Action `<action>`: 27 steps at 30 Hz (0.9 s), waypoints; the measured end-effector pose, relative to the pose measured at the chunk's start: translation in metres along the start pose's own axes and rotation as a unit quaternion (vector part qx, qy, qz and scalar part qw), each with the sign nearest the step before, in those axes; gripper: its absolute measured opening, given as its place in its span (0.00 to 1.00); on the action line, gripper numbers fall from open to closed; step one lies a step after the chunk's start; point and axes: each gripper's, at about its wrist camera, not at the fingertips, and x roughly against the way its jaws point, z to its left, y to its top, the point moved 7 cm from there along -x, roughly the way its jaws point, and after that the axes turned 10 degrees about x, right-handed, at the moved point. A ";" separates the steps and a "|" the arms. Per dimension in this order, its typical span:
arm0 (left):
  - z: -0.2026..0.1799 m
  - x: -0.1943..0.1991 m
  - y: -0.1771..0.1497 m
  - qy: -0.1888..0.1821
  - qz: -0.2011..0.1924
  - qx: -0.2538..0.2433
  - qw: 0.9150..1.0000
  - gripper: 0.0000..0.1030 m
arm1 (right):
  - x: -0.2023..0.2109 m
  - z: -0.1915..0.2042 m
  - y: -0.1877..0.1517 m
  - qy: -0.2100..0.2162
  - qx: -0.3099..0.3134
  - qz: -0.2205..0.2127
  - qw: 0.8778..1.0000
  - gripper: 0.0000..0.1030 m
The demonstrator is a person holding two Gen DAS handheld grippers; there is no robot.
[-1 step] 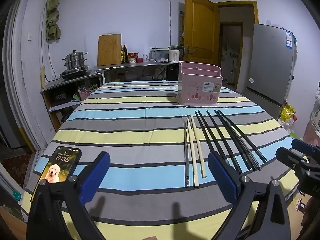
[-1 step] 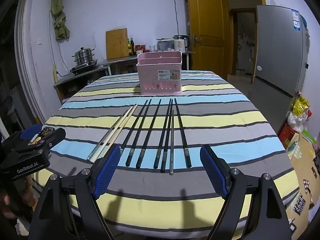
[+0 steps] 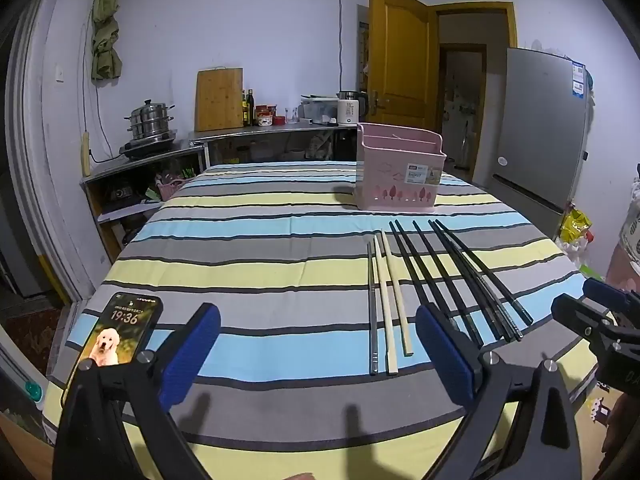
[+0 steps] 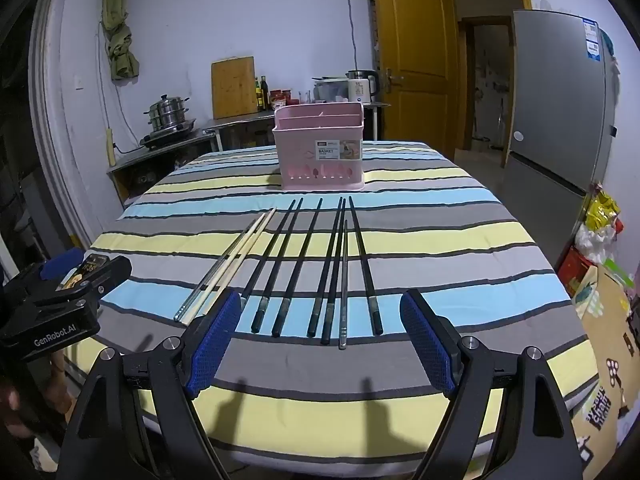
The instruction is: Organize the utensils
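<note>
A striped tablecloth (image 4: 420, 240) covers the table, with a kitchen counter (image 3: 248, 132), a wooden door (image 4: 412, 40) and a fridge (image 4: 560, 92) behind the pink basket (image 4: 320, 152). Chopsticks (image 4: 320, 264) lie in a row in front of that basket. Nearer than the chopsticks, the left gripper (image 3: 318, 354) and right gripper (image 4: 320, 344) hover spread wide, holding nothing.

Both fisheye views sit low at the near edge of the striped-cloth table (image 3: 256, 248), looking across it toward the pink plastic basket (image 3: 398, 178) and the purple back wall. The left wrist view stands further left, with the row of black and pale chopsticks (image 3: 432, 280) right of centre; the right wrist view (image 4: 316, 264) has them centred. Each catches the other gripper at its frame edge.
</note>
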 end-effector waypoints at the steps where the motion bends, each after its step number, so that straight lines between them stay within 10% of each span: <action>1: 0.000 0.000 0.000 -0.001 0.000 0.000 1.000 0.97 | 0.000 0.000 0.001 0.003 -0.005 -0.004 1.000 0.80; 27: -0.001 0.001 0.002 0.002 0.002 0.002 1.000 0.97 | 0.000 -0.002 0.001 0.003 -0.004 -0.001 1.000 0.80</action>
